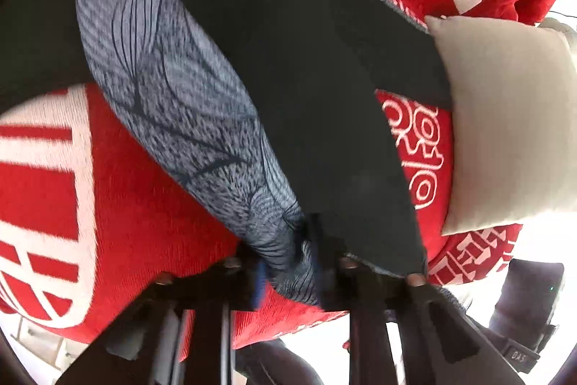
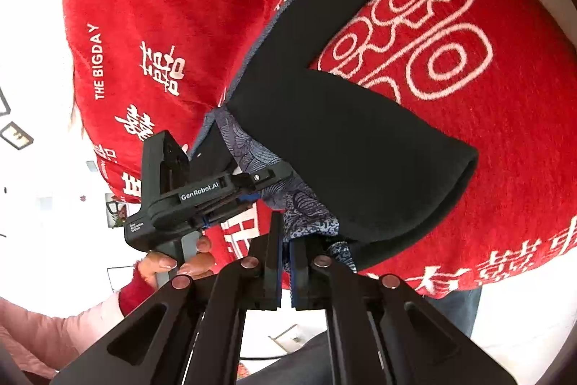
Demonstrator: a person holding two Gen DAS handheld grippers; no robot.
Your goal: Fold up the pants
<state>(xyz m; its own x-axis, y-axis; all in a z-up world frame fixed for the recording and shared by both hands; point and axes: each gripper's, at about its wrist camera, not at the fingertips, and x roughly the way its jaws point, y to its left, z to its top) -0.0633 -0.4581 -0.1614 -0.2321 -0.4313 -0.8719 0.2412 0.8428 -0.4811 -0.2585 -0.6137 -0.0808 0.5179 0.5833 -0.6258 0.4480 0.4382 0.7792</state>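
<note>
The pants (image 2: 324, 118) lay spread on a red blanket (image 2: 487, 139) w/ white print, dark outer cloth up, legs running to the far side, and a blue-grey patterned lining (image 1: 173, 89) showing where the waist end was turned over at the near edge. The left hand-held gripper (image 1: 288, 262) was closed on that patterned near edge, cloth pinched between its jaws. The right hand-held gripper (image 2: 286, 262) was closed too, a bit of the same patterned cloth caught between its blue pads, just right of the left one. A hand (image 2: 180, 262) in a red-and-pink sleeve held the left tool. A beige cushion (image 1: 505, 118) sat at the right, its corner touching one pant leg.

Judgement: step in hand = lifting the waist end to fold it toward the legs. To do it well, keep both grips level and the edge taut, carry over together, and lay it down square so the lining doesn't bunch.
</note>
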